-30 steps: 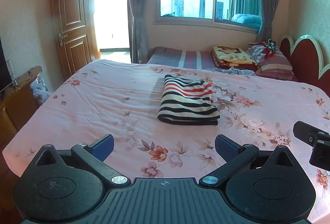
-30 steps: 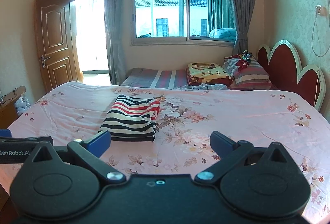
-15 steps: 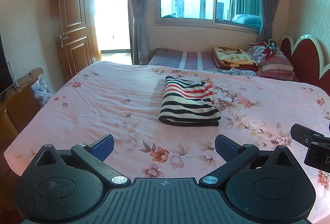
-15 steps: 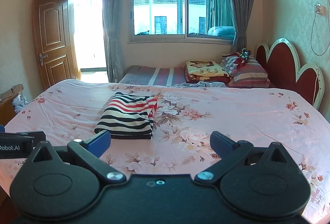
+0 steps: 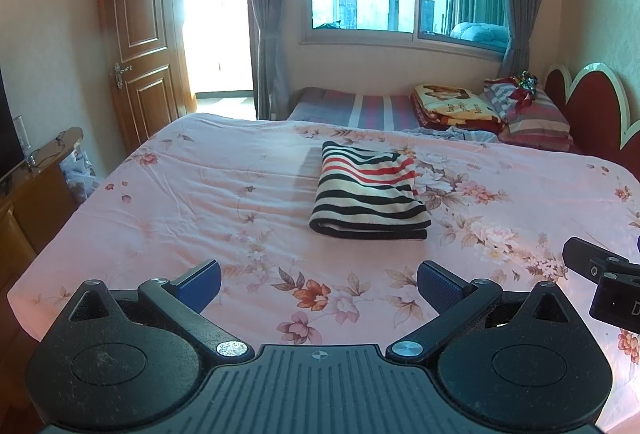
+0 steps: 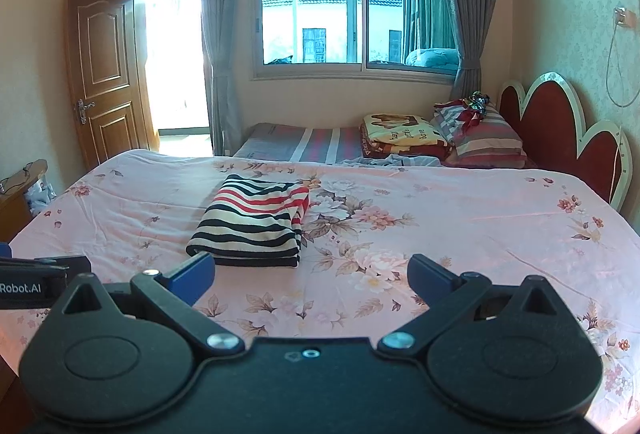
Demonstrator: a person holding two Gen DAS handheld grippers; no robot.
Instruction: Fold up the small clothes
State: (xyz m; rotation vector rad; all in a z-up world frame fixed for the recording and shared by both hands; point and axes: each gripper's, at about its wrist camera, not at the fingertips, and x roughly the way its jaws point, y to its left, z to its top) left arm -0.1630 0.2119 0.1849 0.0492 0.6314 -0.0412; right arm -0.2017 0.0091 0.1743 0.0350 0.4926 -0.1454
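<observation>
One folded garment [image 5: 368, 194], underside hidden

— Where does the folded garment [image 5: 368, 196] sit from the left gripper [image 5: 318, 284]?
— Ahead of it and a little to the right, lying flat on the bed [image 5: 192, 202], well clear of both fingers.

— And from the right gripper [image 6: 310, 274]?
— Ahead and to the left, just beyond its left finger [image 6: 192, 274].

— What lies past the garment?
— A second bed [image 6: 296, 144] under the window [image 6: 352, 22], with a folded blanket [image 6: 404, 134] and pillows [image 6: 480, 138] on it to the right, against the headboard [image 6: 560, 126].

— And to the left?
— A door [image 5: 140, 46], standing open, beyond the bed's far left corner, and a wooden cabinet [image 5: 28, 194] beside the bed's left edge.

— The two grippers?
— Side by side over the bed's near edge, the right gripper's tip showing at the left gripper's right.
</observation>
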